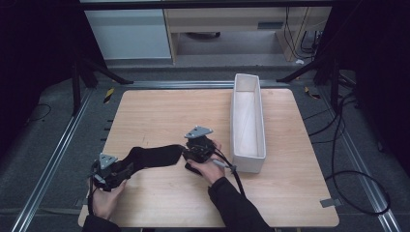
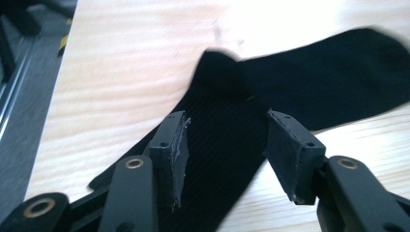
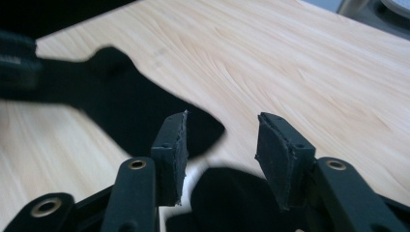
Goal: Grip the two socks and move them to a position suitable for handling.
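Observation:
A black sock (image 1: 154, 155) lies flat on the wooden table (image 1: 169, 111), stretched between my two grippers. My left gripper (image 1: 129, 163) sits at the sock's left end. In the left gripper view its jaws (image 2: 227, 116) stand open over the ribbed sock (image 2: 290, 77), with the pads off the cloth. My right gripper (image 1: 187, 152) is at the sock's right end, held by a hand. In the right gripper view it (image 3: 222, 116) is open and empty above the table, with the sock (image 3: 125, 106) just left of it. A dark rounded shape (image 3: 227, 193) lies below the jaws; I cannot tell what it is.
A long white open box (image 1: 249, 163) stands lengthwise on the right half of the table, close to the right hand. Black cables trail from both grippers. Metal rails and dark stands flank the table.

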Motion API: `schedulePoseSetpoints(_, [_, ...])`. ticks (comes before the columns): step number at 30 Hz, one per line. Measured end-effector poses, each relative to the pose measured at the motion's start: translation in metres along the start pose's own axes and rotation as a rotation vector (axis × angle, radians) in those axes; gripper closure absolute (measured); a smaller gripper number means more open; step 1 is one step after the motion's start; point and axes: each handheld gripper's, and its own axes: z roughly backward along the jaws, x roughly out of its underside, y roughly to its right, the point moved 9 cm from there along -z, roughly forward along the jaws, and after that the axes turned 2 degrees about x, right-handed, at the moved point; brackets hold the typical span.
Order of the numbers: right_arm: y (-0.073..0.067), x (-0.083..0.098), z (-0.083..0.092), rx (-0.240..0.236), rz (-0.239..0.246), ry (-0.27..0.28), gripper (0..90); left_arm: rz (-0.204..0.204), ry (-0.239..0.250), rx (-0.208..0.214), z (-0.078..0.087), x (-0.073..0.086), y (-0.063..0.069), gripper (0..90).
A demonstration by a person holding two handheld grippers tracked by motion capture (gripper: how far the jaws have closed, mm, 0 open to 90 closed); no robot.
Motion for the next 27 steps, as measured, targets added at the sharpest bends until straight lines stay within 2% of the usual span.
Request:
schedulePoseSetpoints(4, [0.009,0.022,0.017,0.007,0.003,-0.018,56.0,-0.038,0.013,0.046,0.004,-0.008,0.023,52.5])
schedulePoseSetpoints(7, [0.01,0.037,0.018,0.01,-0.003,-0.031,56.0,-0.075,0.011,0.087,0.002,-0.011,0.044,54.1])
schedulePoseSetpoints(10, [0.007,0.047,0.011,-0.005,0.008,-0.034,55.5,-0.1,-0.002,0.113,-0.001,-0.01,0.058,56.0])
schedulePoseSetpoints(14, [0.002,0.053,-0.009,-0.017,0.009,-0.044,53.9,-0.119,-0.02,0.125,-0.004,-0.005,0.065,57.2])
schedulePoseSetpoints(19, [0.001,0.049,-0.029,-0.019,0.005,-0.054,53.9,-0.111,-0.028,0.131,-0.006,-0.003,0.064,58.0])
schedulePoseSetpoints(22, [0.0,0.049,-0.038,-0.008,0.023,-0.09,63.5,-0.114,-0.029,0.139,-0.007,-0.002,0.066,58.3])
schedulePoseSetpoints(23, [0.0,0.049,-0.039,-0.008,0.023,-0.1,73.4,-0.117,-0.031,0.144,-0.007,-0.002,0.068,58.2])
schedulePoseSetpoints(24, [0.0,0.05,-0.04,-0.012,0.011,-0.122,79.2,-0.12,-0.029,0.149,-0.007,-0.002,0.07,58.2])
schedulePoseSetpoints(27, [0.002,0.048,-0.036,-0.024,-0.01,-0.133,83.8,-0.124,-0.023,0.172,-0.007,-0.003,0.076,57.8])
